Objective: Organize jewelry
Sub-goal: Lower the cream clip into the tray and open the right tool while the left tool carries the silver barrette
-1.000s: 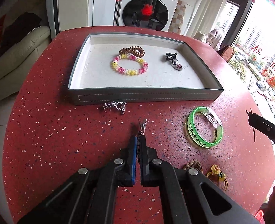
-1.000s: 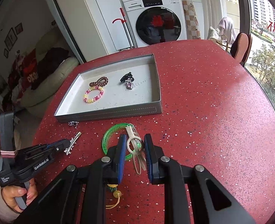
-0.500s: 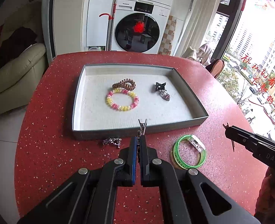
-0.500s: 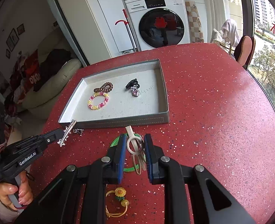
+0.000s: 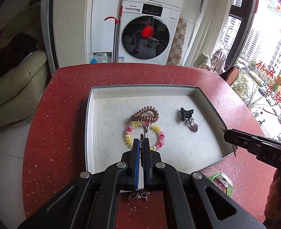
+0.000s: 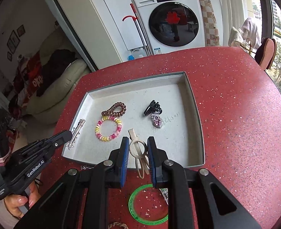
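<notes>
Two claws, each clamped on a hair clip, poised above the grey tray

The left gripper pinches a thin silver metal clip by its tail, so it could swivel or slip out early; just beyond its tips lie the glossy pink-and-yellow coil bracelet and brown spiral hair tie, where it might snag. The right gripper grips a smooth beige plastic clip with looped prongs; ahead of it sit a black claw clip and pink jewelled pendant. Behind the jaws, a translucent green bangle waits on the speckled red table, easily knocked off
</notes>
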### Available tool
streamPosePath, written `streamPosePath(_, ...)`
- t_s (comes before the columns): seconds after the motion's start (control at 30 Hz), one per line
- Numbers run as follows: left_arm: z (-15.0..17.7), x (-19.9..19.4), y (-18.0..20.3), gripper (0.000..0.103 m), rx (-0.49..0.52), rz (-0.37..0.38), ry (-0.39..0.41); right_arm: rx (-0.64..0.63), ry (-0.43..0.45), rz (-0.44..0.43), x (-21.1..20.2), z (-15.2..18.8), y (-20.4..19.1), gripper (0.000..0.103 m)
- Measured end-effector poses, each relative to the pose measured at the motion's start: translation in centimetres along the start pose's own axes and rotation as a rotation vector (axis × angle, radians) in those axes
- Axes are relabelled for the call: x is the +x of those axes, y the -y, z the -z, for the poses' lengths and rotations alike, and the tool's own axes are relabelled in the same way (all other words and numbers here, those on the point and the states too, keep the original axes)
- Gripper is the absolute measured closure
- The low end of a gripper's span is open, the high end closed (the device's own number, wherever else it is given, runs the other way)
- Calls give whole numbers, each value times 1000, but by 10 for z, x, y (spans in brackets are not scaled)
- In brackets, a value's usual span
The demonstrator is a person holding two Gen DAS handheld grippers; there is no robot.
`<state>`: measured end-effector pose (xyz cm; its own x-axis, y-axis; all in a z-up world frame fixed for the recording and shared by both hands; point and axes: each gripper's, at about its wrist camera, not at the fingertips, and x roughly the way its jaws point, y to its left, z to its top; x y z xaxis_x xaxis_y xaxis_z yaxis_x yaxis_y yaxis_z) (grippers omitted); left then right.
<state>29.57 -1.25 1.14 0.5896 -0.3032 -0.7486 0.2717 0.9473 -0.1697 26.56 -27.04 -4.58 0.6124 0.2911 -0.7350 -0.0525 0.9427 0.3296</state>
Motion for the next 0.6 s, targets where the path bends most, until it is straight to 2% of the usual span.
streamPosePath(0.4, -7, 57, -5, 83, 12, -23, -90, 34, -119, 15, 74, -11, 9, 82)
streamPosePath(0.6, -13, 66, 0, 83, 36, -42, -78, 50, -123, 45, 91, -15, 16, 82)
